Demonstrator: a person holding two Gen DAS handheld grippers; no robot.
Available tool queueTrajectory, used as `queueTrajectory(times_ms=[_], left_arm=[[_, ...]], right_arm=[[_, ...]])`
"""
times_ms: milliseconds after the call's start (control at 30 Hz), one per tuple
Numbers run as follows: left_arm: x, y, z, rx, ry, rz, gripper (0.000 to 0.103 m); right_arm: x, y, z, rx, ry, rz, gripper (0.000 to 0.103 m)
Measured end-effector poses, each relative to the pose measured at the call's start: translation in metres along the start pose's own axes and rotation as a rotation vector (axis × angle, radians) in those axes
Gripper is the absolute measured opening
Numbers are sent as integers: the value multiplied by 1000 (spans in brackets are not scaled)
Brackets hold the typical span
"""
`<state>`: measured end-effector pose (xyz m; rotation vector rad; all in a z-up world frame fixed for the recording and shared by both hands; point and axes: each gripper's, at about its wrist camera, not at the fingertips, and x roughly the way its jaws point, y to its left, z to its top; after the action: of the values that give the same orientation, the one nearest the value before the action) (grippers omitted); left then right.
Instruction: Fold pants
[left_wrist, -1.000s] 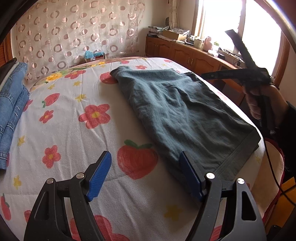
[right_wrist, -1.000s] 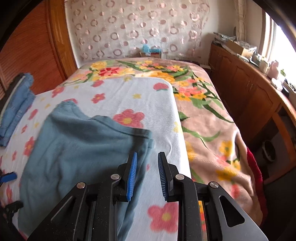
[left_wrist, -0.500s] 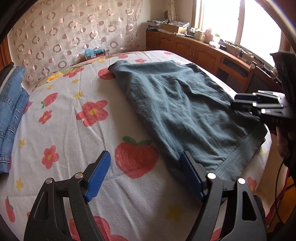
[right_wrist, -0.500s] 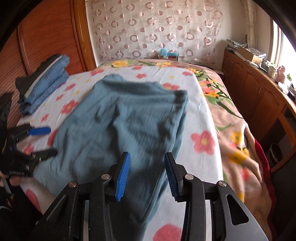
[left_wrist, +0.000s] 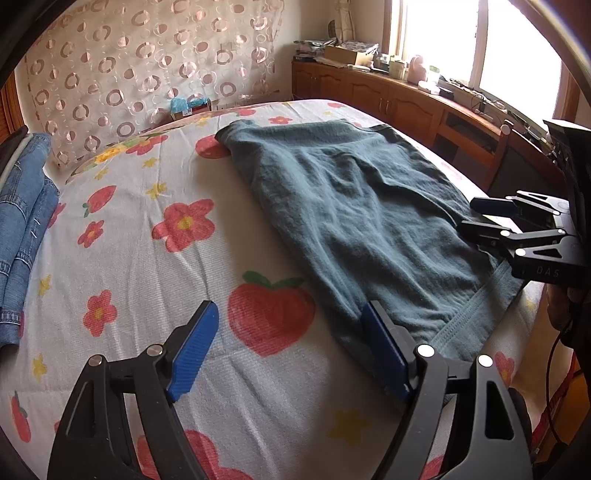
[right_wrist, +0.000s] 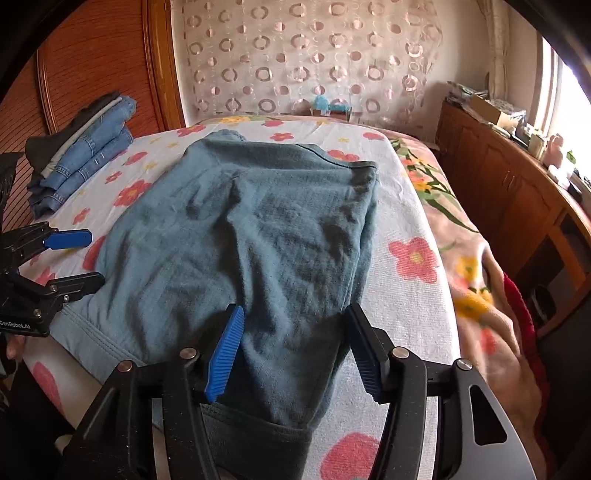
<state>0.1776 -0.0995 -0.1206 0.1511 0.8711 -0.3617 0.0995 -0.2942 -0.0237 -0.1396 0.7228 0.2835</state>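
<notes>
A stack of folded jeans (right_wrist: 83, 147) sits at far left on the flowered bedspread (left_wrist: 155, 266). The left gripper (left_wrist: 291, 354) rests spread and empty beside soft, limp teal pants (right_wrist: 258, 236) lying mid-bed. The right gripper (right_wrist: 295, 350) is opening over their near edge, best pinched at the thick waistband corners.

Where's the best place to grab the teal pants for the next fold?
Probably the waistband at the near edge of the teal pants, approached from the bed's near side. It is a thick stitched band lying flat at the mattress edge, nearest both hand-held grippers.
</notes>
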Motion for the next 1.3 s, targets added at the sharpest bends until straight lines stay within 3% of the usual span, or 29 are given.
queueTrajectory(times_ms=[233, 300, 467, 833, 1033, 1300], left_arm=[[-7, -1, -4, -9, 5, -24, 80], [-13, -2, -5, -16, -15, -43, 80], [-27, -8, -10, -29, -45, -114, 79], [-32, -25, -30, -18, -15, -183, 55], [-33, -28, -34, -8, -18, -182, 54], [-35, -27, -35, -14, -24, -177, 54]], right_arm=[[-1, -3, -2, 34, -13, 18, 58], [-5, -5, -3, 49, -13, 22, 51], [-34, -9, -13, 81, -48, 52, 47], [-68, -10, -49, 110, -12, 76, 33], [-71, -11, -47, 127, -37, 89, 7], [-79, -5, -55, 120, -29, 83, 6]])
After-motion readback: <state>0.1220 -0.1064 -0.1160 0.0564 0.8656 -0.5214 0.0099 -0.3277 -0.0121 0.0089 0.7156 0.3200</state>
